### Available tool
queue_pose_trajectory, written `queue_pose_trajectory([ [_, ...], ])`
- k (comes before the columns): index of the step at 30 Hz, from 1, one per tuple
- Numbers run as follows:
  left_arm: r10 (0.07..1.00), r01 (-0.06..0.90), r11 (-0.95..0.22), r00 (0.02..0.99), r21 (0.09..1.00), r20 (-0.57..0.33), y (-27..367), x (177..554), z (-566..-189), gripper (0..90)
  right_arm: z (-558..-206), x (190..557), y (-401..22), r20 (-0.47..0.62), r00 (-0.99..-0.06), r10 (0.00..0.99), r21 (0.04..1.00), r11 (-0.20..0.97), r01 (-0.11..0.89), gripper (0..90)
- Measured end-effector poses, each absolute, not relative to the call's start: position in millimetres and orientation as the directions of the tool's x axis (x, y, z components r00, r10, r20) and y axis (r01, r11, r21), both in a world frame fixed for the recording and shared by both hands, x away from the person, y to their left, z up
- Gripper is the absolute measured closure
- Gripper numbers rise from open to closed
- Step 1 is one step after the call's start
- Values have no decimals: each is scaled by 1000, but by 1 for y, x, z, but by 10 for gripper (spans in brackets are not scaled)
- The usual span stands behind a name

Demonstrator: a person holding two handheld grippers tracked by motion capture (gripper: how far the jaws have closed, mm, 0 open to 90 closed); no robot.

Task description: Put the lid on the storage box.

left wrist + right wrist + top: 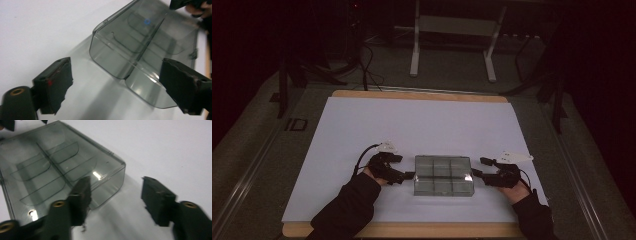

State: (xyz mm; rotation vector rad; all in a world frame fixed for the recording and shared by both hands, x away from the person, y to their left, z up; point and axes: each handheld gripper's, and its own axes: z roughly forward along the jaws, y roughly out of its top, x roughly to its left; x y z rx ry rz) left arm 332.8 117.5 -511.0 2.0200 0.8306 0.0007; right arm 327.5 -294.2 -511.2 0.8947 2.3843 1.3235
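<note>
A smoky clear plastic box [443, 175] with several inner compartments lies on the white sheet near the table's front. My left gripper [404, 166] sits just off its left end and my right gripper [479, 167] just off its right end. In the left gripper view the box [140, 42] lies ahead, its near end between the wide-apart jaws of the left gripper [116, 68], with no pad pressing on it. In the right gripper view the right gripper [116, 185] stands open, one jaw in front of a corner of the box [55, 162] and the other over bare sheet.
The white sheet [412, 125] covers a wooden tabletop [422, 95] whose edge shows at front and back. Beyond the table stand the legs of a metal frame [414, 55] and cables on a dark floor. The other gripper [182, 3] peeks in past the box.
</note>
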Motion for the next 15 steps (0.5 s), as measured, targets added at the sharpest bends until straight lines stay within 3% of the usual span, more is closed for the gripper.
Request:
queue_pose_trajectory([
  [2,552,556,-340,771,759,-317,120,334,-510,89,-510,328,-296,68,-772,631,842,380,384,268],
  [3,555,553,-343,772,759,-311,121,334,-510,14,-509,328,-297,58,-770,636,844,381,378,211],
  [4,563,546,-340,770,766,-299,122,333,-510,14,-509,328,-297,50,-763,645,846,378,375,198],
  [9,574,547,-303,758,780,-309,131,333,-510,14,-509,330,-304,79,-736,672,846,346,406,177],
  [15,593,543,-317,753,778,-284,134,330,-515,15,-512,329,-305,14,-740,673,829,406,385,190],
])
